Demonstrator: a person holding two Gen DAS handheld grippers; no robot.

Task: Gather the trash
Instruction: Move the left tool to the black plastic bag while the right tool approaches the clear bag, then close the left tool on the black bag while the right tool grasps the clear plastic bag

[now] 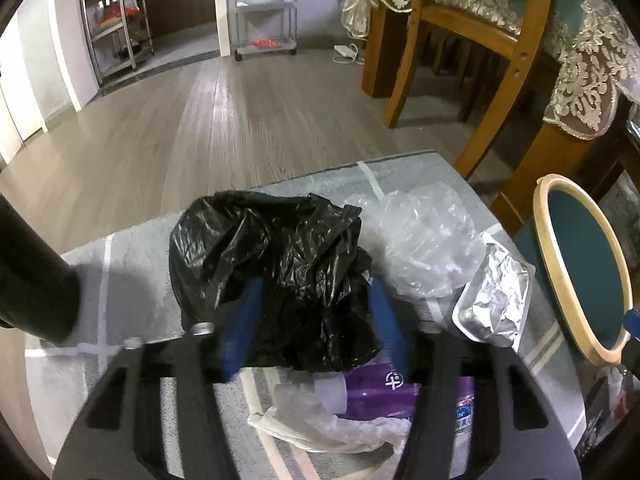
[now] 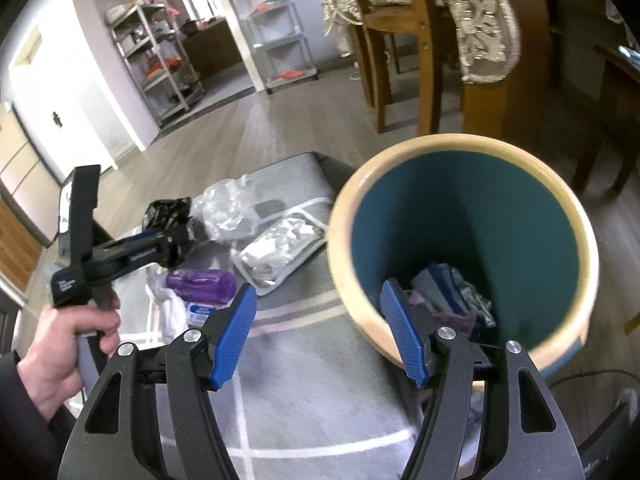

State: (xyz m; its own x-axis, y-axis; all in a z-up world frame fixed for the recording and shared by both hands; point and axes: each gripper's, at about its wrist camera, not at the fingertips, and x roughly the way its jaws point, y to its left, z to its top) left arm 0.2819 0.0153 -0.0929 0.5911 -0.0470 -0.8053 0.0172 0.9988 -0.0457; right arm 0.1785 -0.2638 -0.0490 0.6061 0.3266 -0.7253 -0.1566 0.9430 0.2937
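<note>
Left gripper (image 1: pixel 312 312): clamped on black bag (image 1: pixel 276 264), crumpled, glossy
Right gripper (image 2: pixel 320 332): jaws apart; bin (image 2: pixel 576 216) at 1 o'clock
Writing: unreadable

Grey rug with white stripes (image 1: pixel 132 240) on the wood-plank floor (image 1: pixel 200 120).
On the rug lay a crumpled clear plastic bag (image 1: pixel 428 240), a silver foil pouch (image 1: pixel 496 300), a purple plastic bottle (image 2: pixel 202 282) and a white plastic bag (image 1: pixel 332 428); a teal bin with a cream rim (image 2: pixel 460 152) stood at its edge.

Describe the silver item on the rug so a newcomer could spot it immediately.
Start at the round bin with the cream rim. Directly beside it on the grey rug lies the foil pouch, flat and crinkled. It alone is shiny silver; its neighbours are clear plastic and a purple bottle.
</note>
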